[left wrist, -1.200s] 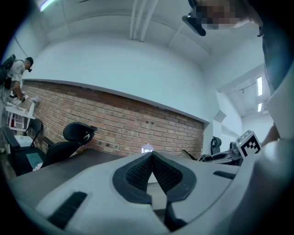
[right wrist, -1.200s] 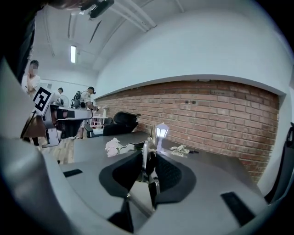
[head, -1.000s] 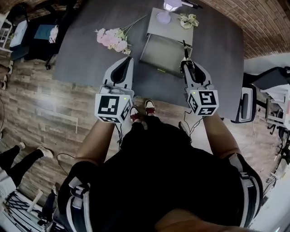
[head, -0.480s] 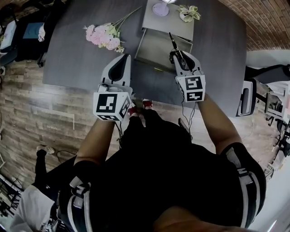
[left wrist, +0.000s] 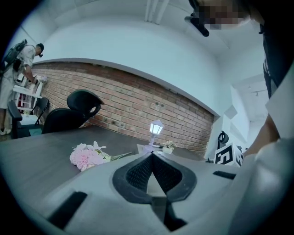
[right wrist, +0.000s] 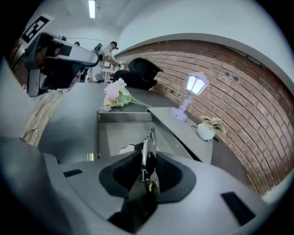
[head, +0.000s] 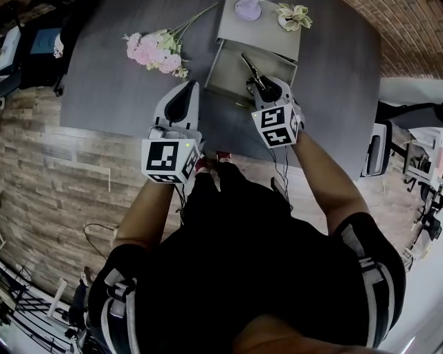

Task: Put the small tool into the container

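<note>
My right gripper [head: 265,86] [right wrist: 147,161] is shut on a small tool [head: 250,68] [right wrist: 147,148], a slim dark-handled piece with a metal tip that sticks out past the jaws. It hangs over the open grey drawer [head: 229,74] [right wrist: 115,134] of a low cabinet on the dark table [head: 124,90]. My left gripper [head: 187,88] [left wrist: 152,154] sits to the left of the drawer above the table, shut with nothing between its pads. The drawer's floor shows bare grey with a thin dark cable-like line near its front.
Pink flowers [head: 155,50] [left wrist: 87,156] [right wrist: 116,94] lie left of the cabinet. A small lamp [head: 247,8] [right wrist: 190,90] and a potted plant [head: 293,15] [right wrist: 207,128] stand on the cabinet top. A brick wall runs behind the table. Black chairs and a person stand at the far side.
My right gripper has carried the tool leftward and farther over the open drawer. The left gripper has stayed about where it was.
</note>
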Demonstrator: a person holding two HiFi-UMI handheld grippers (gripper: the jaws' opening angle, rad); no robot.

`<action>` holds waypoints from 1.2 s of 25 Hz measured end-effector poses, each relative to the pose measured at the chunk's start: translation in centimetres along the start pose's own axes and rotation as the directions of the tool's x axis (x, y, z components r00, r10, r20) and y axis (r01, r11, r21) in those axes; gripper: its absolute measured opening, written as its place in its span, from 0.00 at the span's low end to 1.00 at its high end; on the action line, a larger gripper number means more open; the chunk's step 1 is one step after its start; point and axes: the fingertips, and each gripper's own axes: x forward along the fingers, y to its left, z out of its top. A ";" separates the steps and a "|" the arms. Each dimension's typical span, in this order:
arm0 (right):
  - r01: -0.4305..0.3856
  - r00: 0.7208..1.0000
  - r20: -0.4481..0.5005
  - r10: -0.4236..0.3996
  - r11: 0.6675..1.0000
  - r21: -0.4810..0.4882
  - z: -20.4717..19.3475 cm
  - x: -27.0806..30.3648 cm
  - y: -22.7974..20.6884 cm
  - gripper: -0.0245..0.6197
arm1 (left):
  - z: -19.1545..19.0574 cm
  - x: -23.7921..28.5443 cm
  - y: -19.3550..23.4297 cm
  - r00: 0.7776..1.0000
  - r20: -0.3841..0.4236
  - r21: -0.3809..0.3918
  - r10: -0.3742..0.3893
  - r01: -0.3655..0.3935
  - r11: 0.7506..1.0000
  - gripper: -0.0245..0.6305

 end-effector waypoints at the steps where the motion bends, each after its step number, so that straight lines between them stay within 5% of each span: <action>1: -0.005 1.000 -0.018 0.004 1.000 -0.021 -0.2 0.3 0.3 0.18 | 0.0 0.0 -0.1 1.000 -0.003 0.008 -0.002 0.002 1.000 0.05; 12: -0.066 0.997 -0.045 0.064 0.997 -0.050 -0.3 1.6 1.7 0.21 | 2.7 -0.5 -0.9 1.000 -0.003 0.082 -0.005 0.005 0.997 0.05; 16: -0.138 0.990 -0.031 0.138 0.990 -0.002 0.0 1.4 2.0 0.34 | 4.6 -0.6 -1.3 1.000 0.020 0.117 -0.007 0.005 0.993 0.05; 23: -0.197 0.978 0.078 0.191 0.977 0.079 1.9 -1.7 2.6 0.43 | 7.2 -1.2 -2.5 0.998 0.064 0.156 -0.018 0.008 0.988 0.05; 30: -0.164 0.954 0.279 0.108 0.969 0.187 6.0 -7.5 -0.8 0.43 | 10.1 -1.8 -5.0 0.992 0.116 0.202 -0.057 0.033 0.979 0.05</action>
